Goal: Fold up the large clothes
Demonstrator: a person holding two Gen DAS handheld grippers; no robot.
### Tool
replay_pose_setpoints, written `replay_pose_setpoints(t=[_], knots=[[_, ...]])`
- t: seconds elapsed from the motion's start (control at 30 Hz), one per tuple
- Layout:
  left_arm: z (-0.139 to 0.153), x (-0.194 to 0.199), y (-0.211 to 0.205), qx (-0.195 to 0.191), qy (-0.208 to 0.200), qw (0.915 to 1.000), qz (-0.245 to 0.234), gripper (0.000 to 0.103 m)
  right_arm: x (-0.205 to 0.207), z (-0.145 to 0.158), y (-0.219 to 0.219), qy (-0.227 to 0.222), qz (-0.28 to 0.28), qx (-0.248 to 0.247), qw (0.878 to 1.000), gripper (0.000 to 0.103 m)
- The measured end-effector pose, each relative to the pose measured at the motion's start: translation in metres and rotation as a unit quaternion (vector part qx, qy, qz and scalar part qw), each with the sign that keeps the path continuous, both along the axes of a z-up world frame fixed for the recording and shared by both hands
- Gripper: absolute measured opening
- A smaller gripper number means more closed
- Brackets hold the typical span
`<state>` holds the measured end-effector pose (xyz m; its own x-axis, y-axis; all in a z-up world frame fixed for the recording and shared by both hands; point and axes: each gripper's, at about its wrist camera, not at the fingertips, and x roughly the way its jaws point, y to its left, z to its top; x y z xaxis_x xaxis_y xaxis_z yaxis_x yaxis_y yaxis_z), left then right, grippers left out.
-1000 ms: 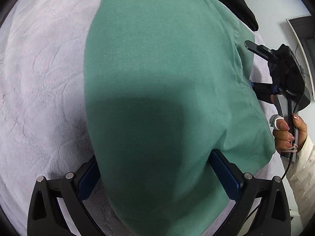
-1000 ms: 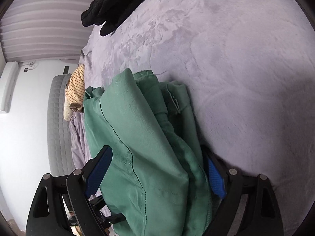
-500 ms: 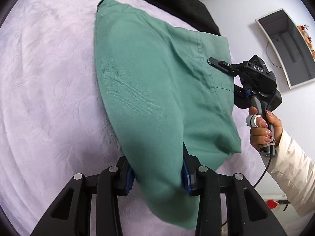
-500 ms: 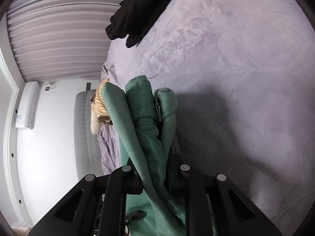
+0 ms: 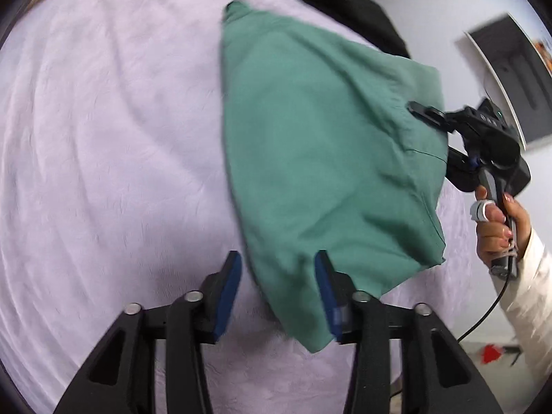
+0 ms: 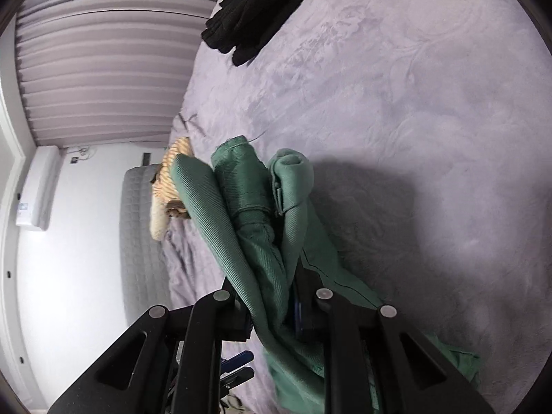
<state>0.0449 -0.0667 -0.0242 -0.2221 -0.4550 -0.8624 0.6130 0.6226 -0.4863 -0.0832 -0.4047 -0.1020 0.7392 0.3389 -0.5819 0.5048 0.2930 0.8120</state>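
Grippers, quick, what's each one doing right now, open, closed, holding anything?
Left gripper: jaws opening, green garment between them, left pad clear of the cloth.
Right gripper: shut on a bunched fold of the green garment.

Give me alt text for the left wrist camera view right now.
A green garment hangs lifted over a lilac bedspread, its lower fold between the left gripper, whose fingers are opening. At right, a hand holds the right gripper at the garment's edge; black clothing lies behind.
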Motion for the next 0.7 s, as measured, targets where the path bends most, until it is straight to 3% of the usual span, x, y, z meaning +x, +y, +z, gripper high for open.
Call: replay_pose_setpoints(t=[0.03, 0.07, 0.17, 0.27, 0.4, 0.43, 0.47, 0.5, 0.53, 0.7], knots=[[-0.003, 0.004, 0.003, 0.005, 0.003, 0.9999, 0.016, 0.077, 0.0, -0.001, -0.004, 0.013, -0.001, -0.009, 1.0, 0.021], [-0.004, 0.005, 0.006, 0.001, -0.003, 0.9997, 0.023, 0.081, 0.001, -0.001, -0.007, 0.022, 0.002, -0.019, 1.0, 0.022], [-0.01, 0.009, -0.005, -0.007, 0.0, 0.9998, 0.019, 0.081, 0.009, -0.005, -0.014, 0.036, 0.017, -0.034, 0.999, 0.031], [-0.026, 0.011, -0.03, -0.009, 0.026, 0.9996, 0.001, 0.086, 0.015, -0.01, -0.021, 0.036, 0.041, -0.048, 0.997, 0.062], [-0.045, 0.01, -0.051, -0.013, 0.063, 0.9979, -0.003, 0.086, 0.024, -0.033, -0.031, 0.065, 0.077, -0.06, 0.993, 0.063], [-0.045, 0.008, -0.053, -0.021, 0.066, 0.9976, -0.001, 0.075, 0.026, -0.041, -0.034, 0.07, 0.079, -0.054, 0.993, 0.061], [-0.043, 0.007, -0.056, -0.023, 0.063, 0.9978, -0.001, 0.058, 0.025, -0.048, -0.035, 0.073, 0.079, -0.045, 0.993, 0.049], [-0.041, 0.006, -0.054, -0.023, 0.057, 0.9981, 0.001, 0.053, 0.026, -0.054, -0.036, 0.074, 0.077, -0.032, 0.994, 0.026], [-0.033, 0.007, -0.051, -0.035, 0.057, 0.9978, 0.001, 0.041, 0.024, -0.057, -0.035, 0.067, 0.069, -0.016, 0.995, 0.022], [0.01, 0.009, -0.04, -0.076, 0.059, 0.9953, -0.013, 0.036, 0.006, -0.028, -0.019, -0.04, 0.057, 0.061, 0.996, 0.017]])
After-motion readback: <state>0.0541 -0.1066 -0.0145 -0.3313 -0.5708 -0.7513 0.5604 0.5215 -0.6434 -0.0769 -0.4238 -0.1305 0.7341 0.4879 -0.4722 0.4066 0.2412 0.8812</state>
